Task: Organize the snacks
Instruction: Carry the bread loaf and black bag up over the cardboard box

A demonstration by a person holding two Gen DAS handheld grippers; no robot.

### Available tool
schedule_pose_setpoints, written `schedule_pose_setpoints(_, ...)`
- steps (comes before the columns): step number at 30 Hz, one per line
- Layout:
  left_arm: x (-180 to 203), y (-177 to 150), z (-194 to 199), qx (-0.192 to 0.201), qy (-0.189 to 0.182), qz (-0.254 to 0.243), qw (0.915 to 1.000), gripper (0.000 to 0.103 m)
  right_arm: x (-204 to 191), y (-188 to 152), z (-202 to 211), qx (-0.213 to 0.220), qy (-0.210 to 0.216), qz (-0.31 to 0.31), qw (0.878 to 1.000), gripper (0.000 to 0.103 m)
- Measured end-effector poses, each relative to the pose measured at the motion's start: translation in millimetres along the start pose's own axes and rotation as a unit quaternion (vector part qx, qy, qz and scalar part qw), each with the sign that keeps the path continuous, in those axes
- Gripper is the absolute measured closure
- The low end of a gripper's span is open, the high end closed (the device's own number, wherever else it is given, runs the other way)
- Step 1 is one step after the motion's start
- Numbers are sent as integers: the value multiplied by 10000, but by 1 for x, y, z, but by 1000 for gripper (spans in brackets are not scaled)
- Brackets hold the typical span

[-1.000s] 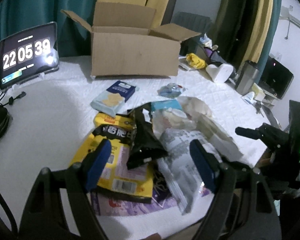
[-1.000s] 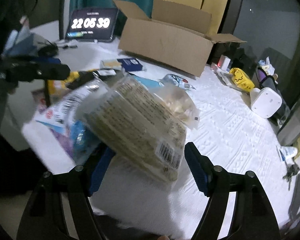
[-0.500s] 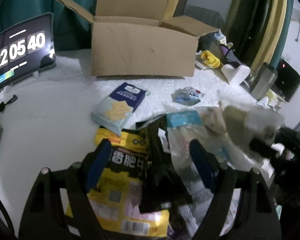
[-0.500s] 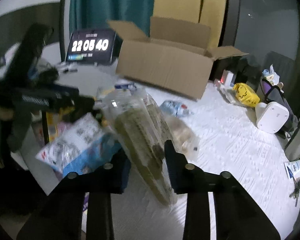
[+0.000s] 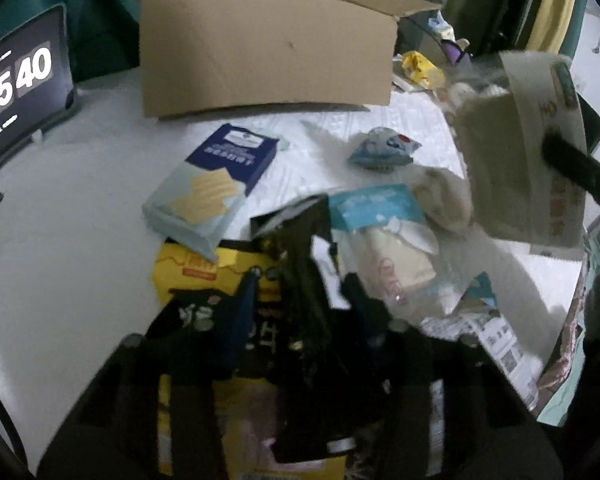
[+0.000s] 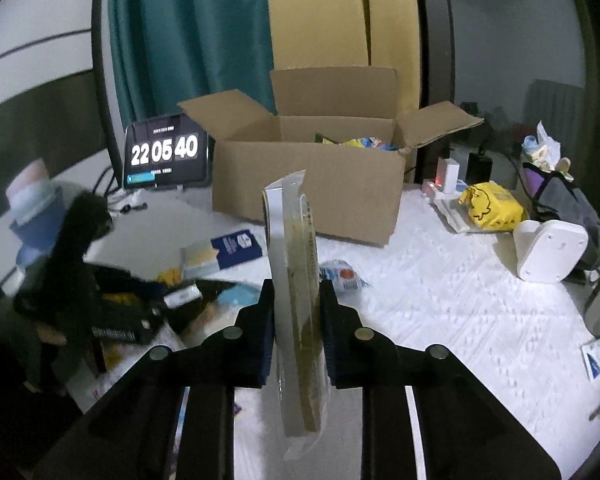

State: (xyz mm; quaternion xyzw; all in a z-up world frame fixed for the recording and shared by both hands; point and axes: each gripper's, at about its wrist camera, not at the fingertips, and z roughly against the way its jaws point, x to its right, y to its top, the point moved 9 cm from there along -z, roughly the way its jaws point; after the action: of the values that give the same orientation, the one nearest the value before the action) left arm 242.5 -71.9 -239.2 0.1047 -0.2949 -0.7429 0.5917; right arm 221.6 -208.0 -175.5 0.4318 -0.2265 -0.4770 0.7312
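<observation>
Covering table (image 6: pixel 440 304): white quilted cloth (image 5: pixel 80 264)

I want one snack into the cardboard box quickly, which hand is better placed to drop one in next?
Right: the right gripper is closing on a clear packet lifted facing the cardboard box; the left gripper is closing on a black packet in the pile.

The tablet clock (image 6: pixel 167 153) behind the white table reads 22 05 40.
</observation>
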Motion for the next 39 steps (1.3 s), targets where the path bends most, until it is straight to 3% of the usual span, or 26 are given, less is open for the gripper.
schedule_pose_setpoints(4, 1, 7, 4, 95, 45, -71, 9999, 73, 1, 12, -2, 59, 54, -2, 10000, 81)
schedule_pose_setpoints(13, 2, 38, 42, 625, 62, -164, 9979, 74, 8, 40, -2, 216, 110, 17, 9997, 81)
schedule_pose_setpoints(39, -48, 162, 103, 1939, 308, -267, 9802, 74, 30, 135, -43, 538, -42, 215, 9983, 81)
